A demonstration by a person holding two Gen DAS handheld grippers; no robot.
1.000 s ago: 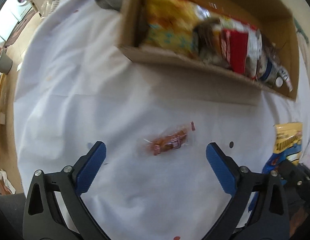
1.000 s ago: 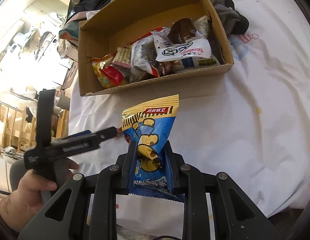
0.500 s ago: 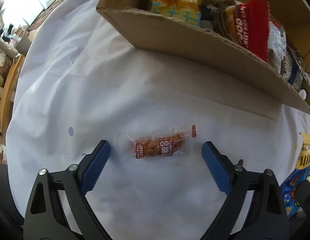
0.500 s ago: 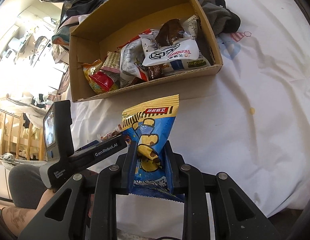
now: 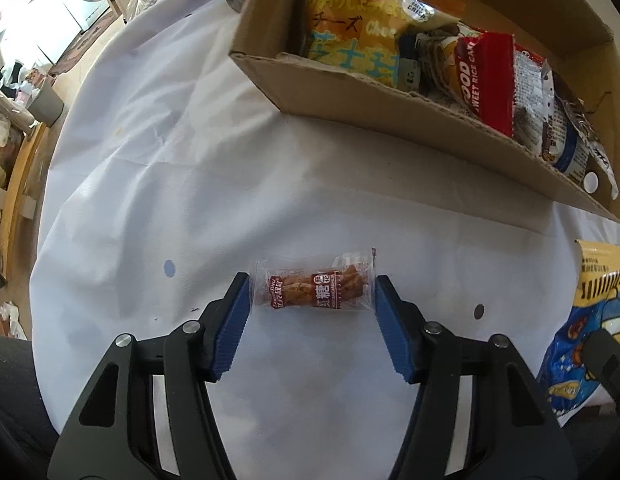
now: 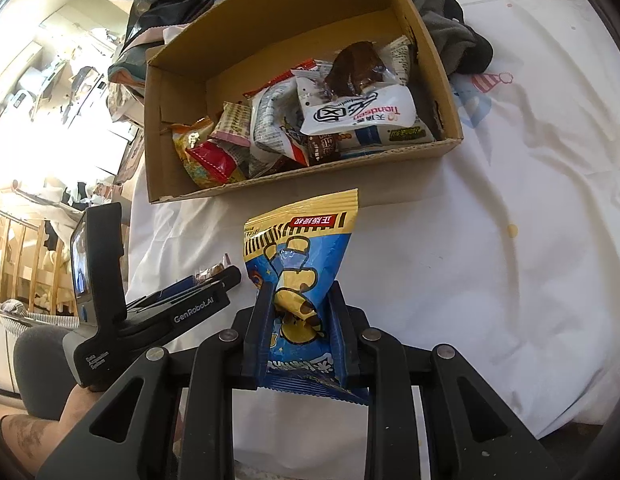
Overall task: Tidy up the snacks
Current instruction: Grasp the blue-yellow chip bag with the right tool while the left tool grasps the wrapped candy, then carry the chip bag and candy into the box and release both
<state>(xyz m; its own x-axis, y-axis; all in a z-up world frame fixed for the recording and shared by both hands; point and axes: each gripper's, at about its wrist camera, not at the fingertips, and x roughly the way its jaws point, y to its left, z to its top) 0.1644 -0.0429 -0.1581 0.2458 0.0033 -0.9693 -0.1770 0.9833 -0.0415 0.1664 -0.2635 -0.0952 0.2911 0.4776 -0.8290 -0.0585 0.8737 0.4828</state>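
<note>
In the left wrist view, the left gripper had just been closing, its blue pads flanking the small clear-wrapped snack at lower centre on the white cloth, reaching its ends without squeezing. The cardboard box of snacks filled the upper right. The right gripper was clamped on the blue-and-yellow bag.

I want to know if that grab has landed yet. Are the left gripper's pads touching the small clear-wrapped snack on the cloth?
Cannot tell. In the left wrist view the left gripper, just closing, brackets the small snack; wrapper ends meet the pads' edges.
</note>
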